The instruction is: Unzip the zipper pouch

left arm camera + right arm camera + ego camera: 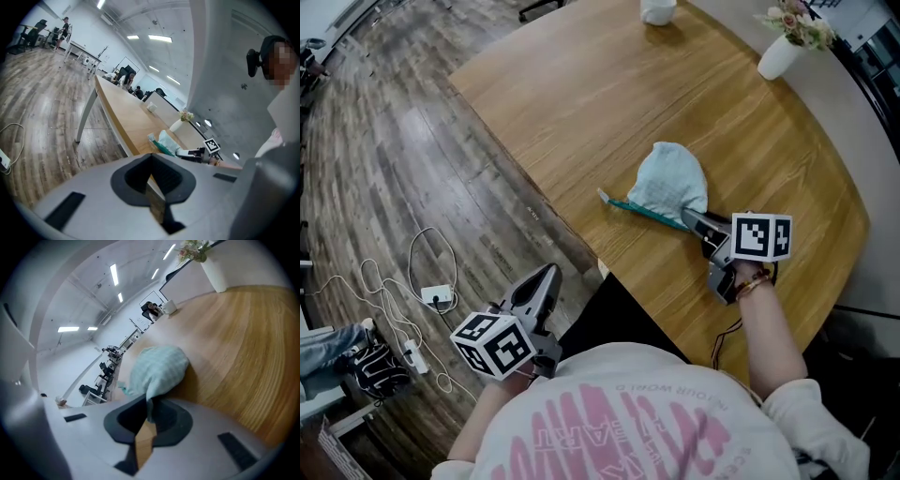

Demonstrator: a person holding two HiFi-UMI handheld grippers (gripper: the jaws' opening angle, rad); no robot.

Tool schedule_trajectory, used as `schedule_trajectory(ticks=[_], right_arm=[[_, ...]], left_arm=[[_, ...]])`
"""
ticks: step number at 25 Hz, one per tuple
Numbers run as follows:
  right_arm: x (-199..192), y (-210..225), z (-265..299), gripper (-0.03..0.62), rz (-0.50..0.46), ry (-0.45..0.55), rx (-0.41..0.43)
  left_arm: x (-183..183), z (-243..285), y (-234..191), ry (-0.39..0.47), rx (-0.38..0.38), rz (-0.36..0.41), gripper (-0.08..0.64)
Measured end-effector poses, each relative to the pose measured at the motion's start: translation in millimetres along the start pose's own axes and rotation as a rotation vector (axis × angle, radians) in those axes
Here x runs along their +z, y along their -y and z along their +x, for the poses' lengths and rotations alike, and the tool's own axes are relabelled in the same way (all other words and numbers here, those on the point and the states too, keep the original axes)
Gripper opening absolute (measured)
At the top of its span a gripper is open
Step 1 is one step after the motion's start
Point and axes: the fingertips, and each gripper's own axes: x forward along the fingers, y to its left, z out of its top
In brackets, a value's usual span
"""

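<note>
A pale green zipper pouch (670, 185) with a teal zipper edge (642, 211) lies on the wooden table (581, 103), bulging upward. My right gripper (689, 220) is at the pouch's near right end, shut on a pinch of its fabric. In the right gripper view the pouch (154, 369) runs down into the closed jaws of that gripper (149, 404). My left gripper (546, 279) hangs off the table's left edge over the floor, jaws together and empty. The left gripper view looks past its own jaws (152, 171) at the pouch (165, 142) and the right gripper (190, 152) from afar.
A white vase of flowers (783, 52) and a white cup (657, 9) stand at the table's far side. Cables and a power strip (431, 295) lie on the wood floor to the left. The table's near edge runs diagonally between the two grippers.
</note>
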Motion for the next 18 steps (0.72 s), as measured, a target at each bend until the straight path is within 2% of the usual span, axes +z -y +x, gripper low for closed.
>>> schedule_trajectory(ticks=[1,6,10,13,18], right_arm=[[-4,-12,3,0.017,0.029,0.016,0.023],[-15,-59,17,0.012,0.203,0.081,0.154],[-18,-89,21,0.011,0.257,0.077,0.241],[-14,-120,17,0.009,0.264,0.078,0.333],[-8,-168,10,0.009,0.313,0.078,0.465]], left_arm=[[0,-2,-1,0.006,0.000,-0.001,0.000],[2,-5,6,0.030,-0.030,0.000,0.000],[5,-1,25,0.022,-0.123,0.045,0.002],[10,2,44,-0.006,-0.191,0.158,0.006],[16,1,76,-0.024,-0.248,0.402,0.072]])
